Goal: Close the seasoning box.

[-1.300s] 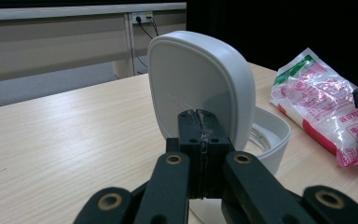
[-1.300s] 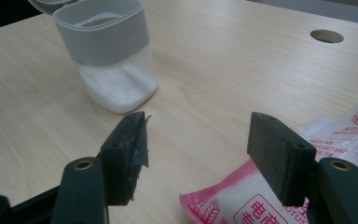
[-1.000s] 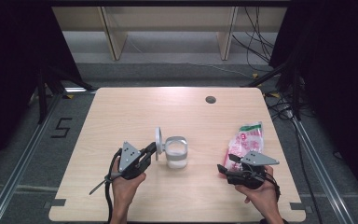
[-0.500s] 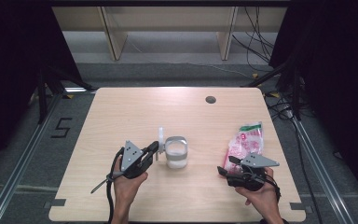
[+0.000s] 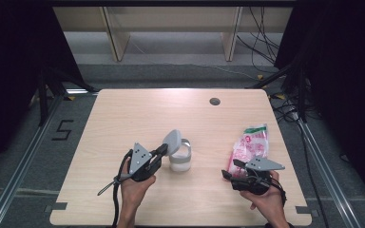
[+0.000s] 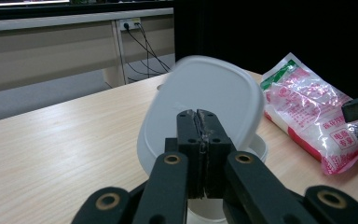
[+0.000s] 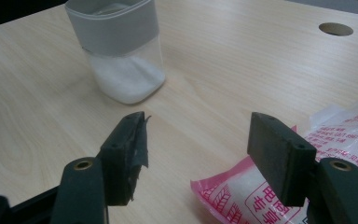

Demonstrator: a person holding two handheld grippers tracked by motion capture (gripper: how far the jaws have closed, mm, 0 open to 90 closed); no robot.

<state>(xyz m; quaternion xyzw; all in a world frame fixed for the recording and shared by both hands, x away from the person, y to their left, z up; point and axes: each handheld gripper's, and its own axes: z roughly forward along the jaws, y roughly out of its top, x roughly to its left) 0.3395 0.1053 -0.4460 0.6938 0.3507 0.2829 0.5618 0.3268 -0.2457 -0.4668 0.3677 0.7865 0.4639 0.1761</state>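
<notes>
Even, soft light falls from above on the table (image 5: 123, 123), whose pale wood is the brightest area in the high view, while the surroundings on both sides sink into near black. Shadows under the container (image 5: 181, 159) are faint and short. The high view is slightly soft, with coarse detail. In the left gripper view the white lid (image 6: 205, 112) is blurred at its rim, and the bag (image 6: 312, 116) shows small glints on its plastic. The right gripper view is sharp in the middle, its near jaws a little soft.
</notes>
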